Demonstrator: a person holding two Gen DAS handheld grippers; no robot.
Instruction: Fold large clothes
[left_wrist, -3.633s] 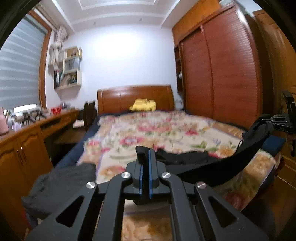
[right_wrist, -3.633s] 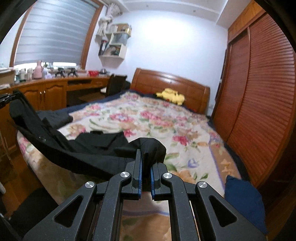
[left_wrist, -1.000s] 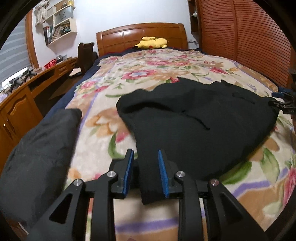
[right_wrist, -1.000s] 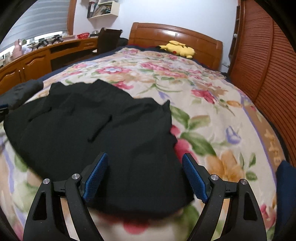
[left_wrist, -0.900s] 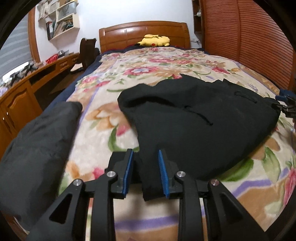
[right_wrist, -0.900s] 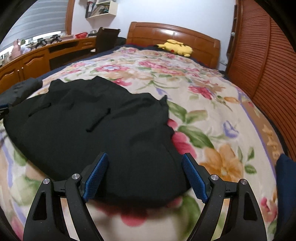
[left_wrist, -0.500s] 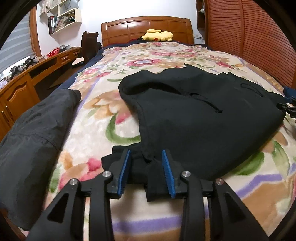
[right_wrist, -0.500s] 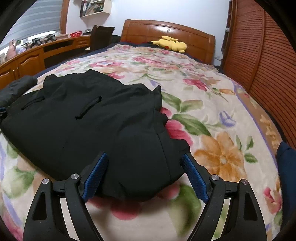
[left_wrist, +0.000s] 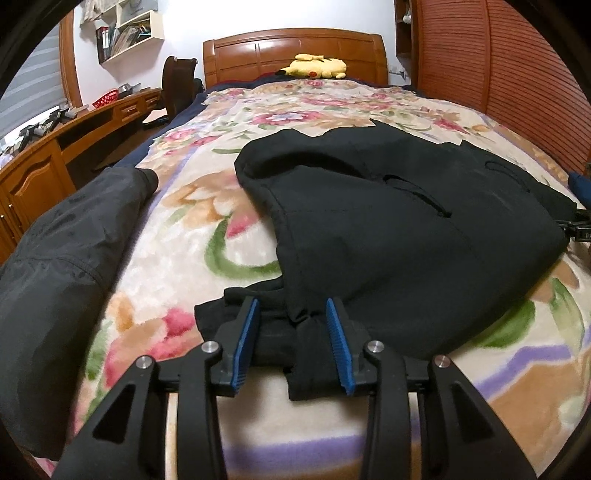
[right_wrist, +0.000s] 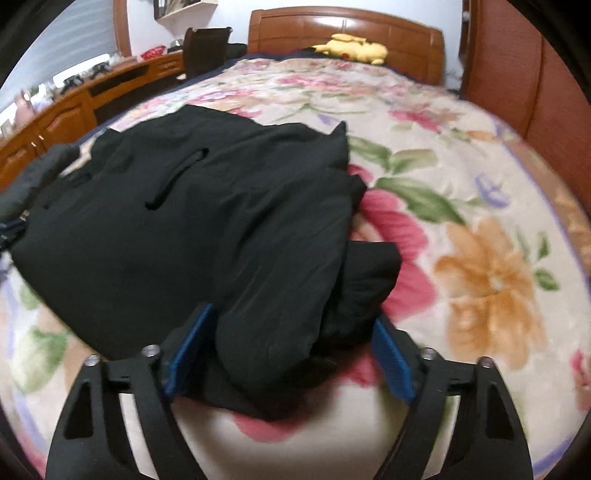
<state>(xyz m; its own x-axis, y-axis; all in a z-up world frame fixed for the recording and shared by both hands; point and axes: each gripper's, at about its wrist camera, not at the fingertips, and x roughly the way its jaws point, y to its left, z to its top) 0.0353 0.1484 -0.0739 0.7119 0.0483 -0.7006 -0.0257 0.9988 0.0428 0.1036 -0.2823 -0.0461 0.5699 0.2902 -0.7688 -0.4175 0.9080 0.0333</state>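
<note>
While both jaws stood apart, the left hand-held gripper and right hand-held gripper straddled the black garment. Bunched corners at bottom center could've wrecked the fold, I reckoned.

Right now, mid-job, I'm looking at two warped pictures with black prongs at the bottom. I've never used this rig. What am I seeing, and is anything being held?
Each picture comes from a fisheye camera on a hand-held two-finger gripper, looking forward along its fingers. No robot arm is involved: a person carries one gripper in each hand.

The left wrist view shows the left gripper, its blue pads apart. The right wrist view shows the right gripper, opened wider. Both stand at the near edge of the black garment, one at each end. Cloth lies between the pads of each, but neither is clamped on it, so nothing is held.

The garment lies spread on the bed's floral blanket. A second dark grey garment lies at the bed's left edge. A yellow plush toy sits by the wooden headboard.
</note>
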